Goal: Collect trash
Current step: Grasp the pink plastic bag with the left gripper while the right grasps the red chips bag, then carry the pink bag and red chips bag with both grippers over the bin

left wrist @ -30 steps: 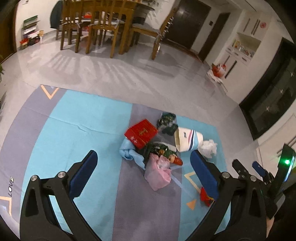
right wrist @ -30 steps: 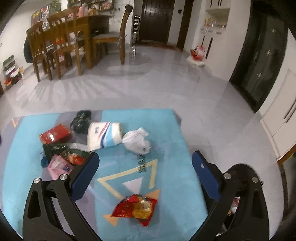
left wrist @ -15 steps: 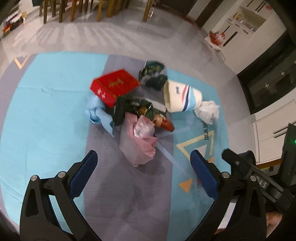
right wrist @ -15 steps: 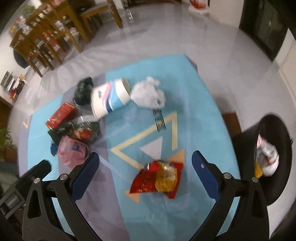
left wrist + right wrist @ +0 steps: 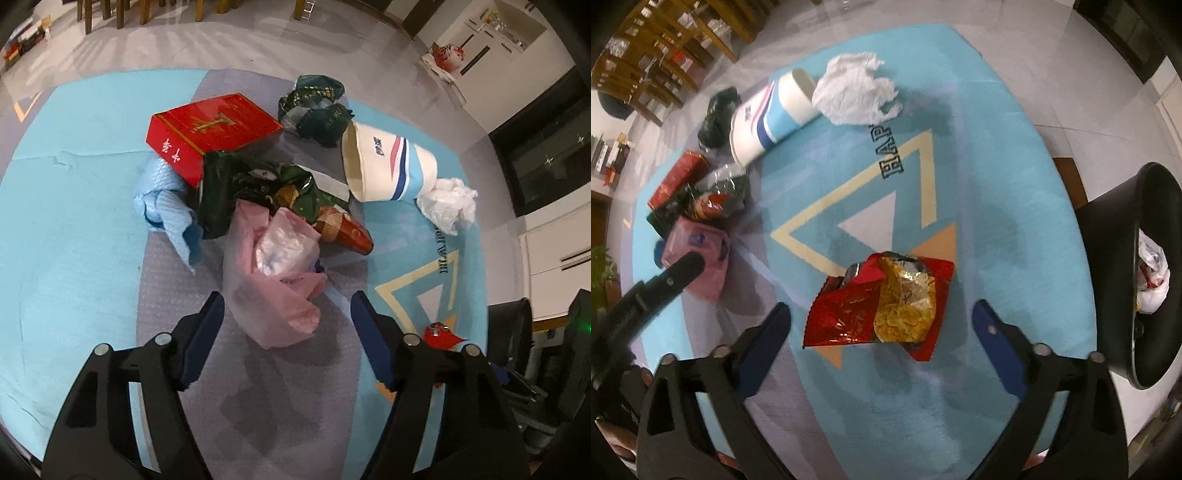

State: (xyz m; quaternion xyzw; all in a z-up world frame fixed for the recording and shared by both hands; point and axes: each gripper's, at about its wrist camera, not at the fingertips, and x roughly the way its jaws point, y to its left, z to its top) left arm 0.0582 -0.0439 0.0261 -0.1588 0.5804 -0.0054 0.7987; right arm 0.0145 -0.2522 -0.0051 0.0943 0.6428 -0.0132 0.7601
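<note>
Trash lies on a blue rug (image 5: 74, 229). My left gripper (image 5: 286, 317) is open, its fingers either side of the near end of a pink plastic bag (image 5: 273, 273). Behind the bag lie a dark green wrapper (image 5: 258, 184), a red box (image 5: 210, 129), a blue cloth (image 5: 162, 199), a white paper cup (image 5: 388, 166) and a white crumpled bag (image 5: 447, 203). My right gripper (image 5: 881, 325) is open, just above a red and gold snack bag (image 5: 882, 302). A black bin (image 5: 1145, 277) with trash inside stands at the right.
The rug (image 5: 979, 166) ends at a grey tiled floor (image 5: 221, 44). Wooden chairs and a table (image 5: 665, 44) stand at the far side. A dark green crumpled bag (image 5: 317, 107) lies behind the cup. White cabinets (image 5: 546, 251) line the right wall.
Both grippers have dropped lower and closer to the rug. The left now brackets the pink bag; the right now hovers over the snack bag, with the bin in view.
</note>
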